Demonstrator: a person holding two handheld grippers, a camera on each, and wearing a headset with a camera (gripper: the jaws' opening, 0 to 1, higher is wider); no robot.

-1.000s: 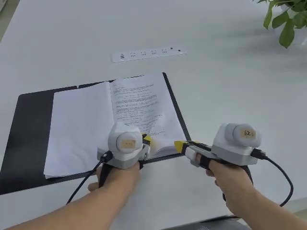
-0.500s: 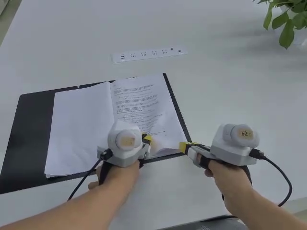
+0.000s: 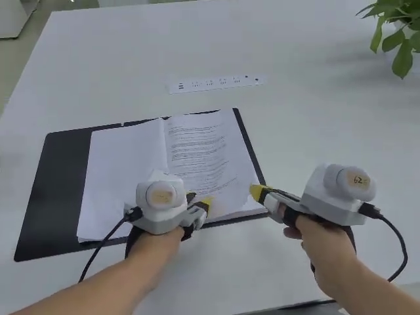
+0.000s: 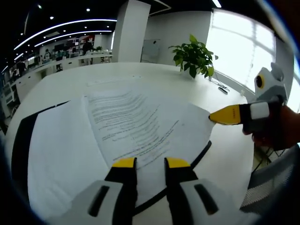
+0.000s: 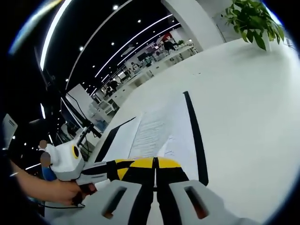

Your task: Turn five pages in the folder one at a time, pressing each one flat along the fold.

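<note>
An open black folder (image 3: 52, 197) lies on a white table (image 3: 315, 98). The left gripper (image 3: 202, 207), jaws slightly spread, hovers at its near edge; the right gripper (image 3: 257, 191), jaws pressed together, is beside the right page's corner

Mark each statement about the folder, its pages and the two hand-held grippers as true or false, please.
1. The folder lies open on the table. True.
2. The printed page is on the folder's left side. False: it is on the right, and the blank page is on the left.
3. The right hand-held gripper has its jaws closed together. True.
4. The power strip lies on top of the folder. False: it lies on the table beyond the folder, apart from it.
5. The left hand-held gripper holds a page raised upright. False: its jaws are apart over the near edge of the printed page, with nothing gripped.
</note>
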